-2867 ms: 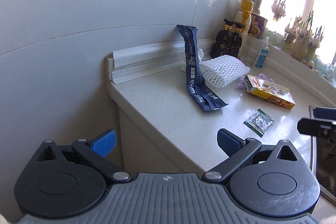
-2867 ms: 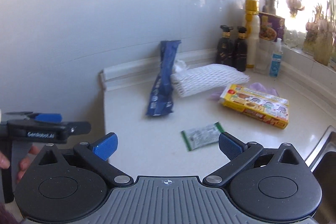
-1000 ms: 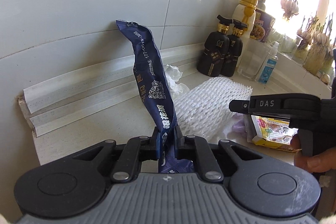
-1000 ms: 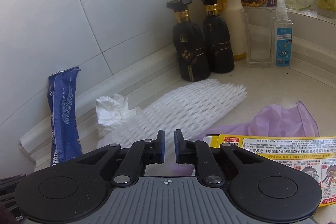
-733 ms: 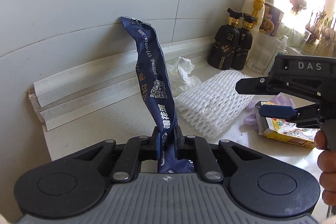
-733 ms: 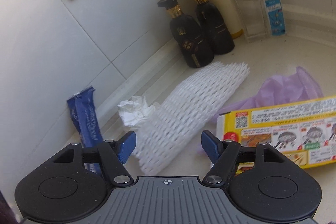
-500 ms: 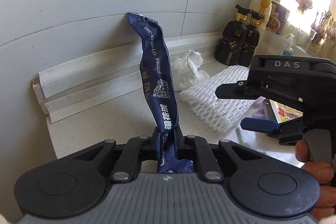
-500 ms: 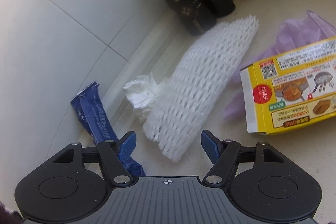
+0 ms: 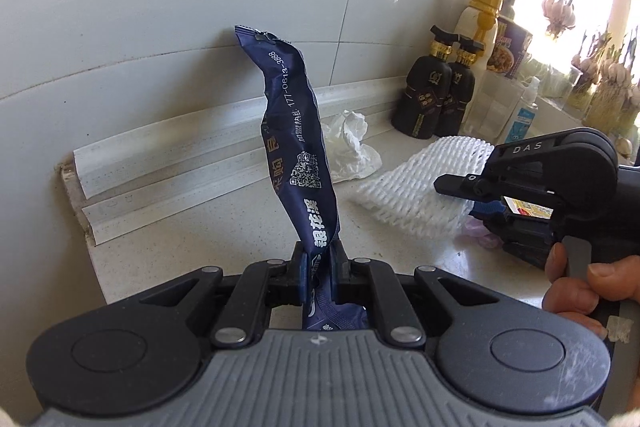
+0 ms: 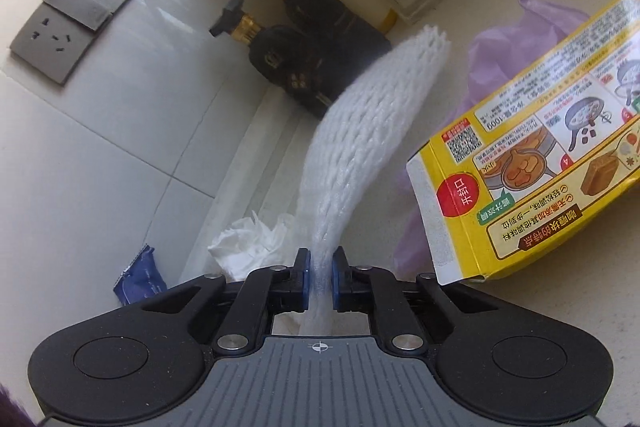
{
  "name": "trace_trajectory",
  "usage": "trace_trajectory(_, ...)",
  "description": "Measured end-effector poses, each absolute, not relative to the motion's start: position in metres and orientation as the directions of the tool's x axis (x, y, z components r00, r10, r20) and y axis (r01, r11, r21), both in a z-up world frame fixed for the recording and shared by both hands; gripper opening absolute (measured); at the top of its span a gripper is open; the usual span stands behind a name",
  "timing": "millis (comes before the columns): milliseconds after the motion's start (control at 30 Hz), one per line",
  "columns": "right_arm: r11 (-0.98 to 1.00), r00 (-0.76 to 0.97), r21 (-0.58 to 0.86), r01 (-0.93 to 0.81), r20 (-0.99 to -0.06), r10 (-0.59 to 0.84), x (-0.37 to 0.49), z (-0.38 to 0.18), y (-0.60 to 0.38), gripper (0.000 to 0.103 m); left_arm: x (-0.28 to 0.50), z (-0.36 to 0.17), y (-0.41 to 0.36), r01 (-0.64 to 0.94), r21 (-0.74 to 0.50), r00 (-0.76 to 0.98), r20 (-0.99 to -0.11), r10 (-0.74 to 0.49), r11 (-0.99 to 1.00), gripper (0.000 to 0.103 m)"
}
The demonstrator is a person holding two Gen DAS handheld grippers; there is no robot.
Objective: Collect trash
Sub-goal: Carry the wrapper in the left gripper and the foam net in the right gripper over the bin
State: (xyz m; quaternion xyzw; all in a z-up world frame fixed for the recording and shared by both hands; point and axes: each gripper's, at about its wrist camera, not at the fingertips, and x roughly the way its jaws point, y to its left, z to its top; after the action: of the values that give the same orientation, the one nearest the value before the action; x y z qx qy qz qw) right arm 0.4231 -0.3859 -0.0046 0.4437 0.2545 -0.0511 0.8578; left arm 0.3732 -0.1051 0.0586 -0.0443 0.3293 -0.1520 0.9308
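Note:
My left gripper [image 9: 319, 259] is shut on a long dark blue wrapper [image 9: 298, 147], which stands up from the jaws above the white counter [image 9: 208, 231]. My right gripper [image 10: 320, 267] has its jaws closing, and its pads squeeze the near end of a white foam net sleeve [image 10: 360, 131]. In the left wrist view that right gripper [image 9: 492, 205], held by a hand [image 9: 576, 287], sits rolled on its side at the foam net [image 9: 416, 199]. A crumpled white tissue [image 10: 252, 239] lies by the wall, also seen behind the wrapper as the tissue [image 9: 352, 143].
A yellow food box [image 10: 536, 163] and a purple glove [image 10: 516, 35] lie right of the net. Two dark pump bottles [image 9: 436, 99], a yellow-capped bottle [image 9: 480, 23] and a small spray bottle [image 9: 524, 115] stand along the tiled wall. The counter's left edge [image 9: 84, 227] drops off.
The right gripper rolled onto its side, dropped to the foam net while open, and its jaws have closed on the net's near end. The left gripper kept hold of the blue wrapper.

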Motion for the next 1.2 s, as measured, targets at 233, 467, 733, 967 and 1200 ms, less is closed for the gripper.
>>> trace_trajectory(233,0.694,0.898,0.691,0.201,-0.414,0.152,0.384,0.047,-0.380,0.010,0.349,0.083,-0.095,0.281,-0.225,0.725,-0.587,-0.360,0.933,0.009)
trace_trajectory(467,0.724,0.906,0.676,0.135,-0.380,0.186,0.344,0.081,-0.362,0.010,0.314,0.103,-0.080,0.299,-0.237,0.710,-0.592,-0.382,0.924,0.009)
trace_trajectory(733,0.785,0.908,0.619,0.018,-0.339,0.247,0.297,0.105,-0.328,0.010,0.277,0.109,-0.057,0.329,-0.208,0.708,-0.591,-0.387,0.921,0.009)
trace_trajectory(967,0.820,0.888,0.572,-0.036,-0.358,0.289,0.267,0.100,-0.297,0.010,0.255,0.106,-0.038,0.325,-0.187,0.696,-0.616,-0.368,0.927,0.009)
trace_trajectory(1200,0.847,0.860,0.522,-0.102,-0.381,0.338,0.240,0.089,-0.259,0.010,0.223,0.098,-0.022,0.323,-0.143,0.693,-0.638,-0.337,0.935,0.009)
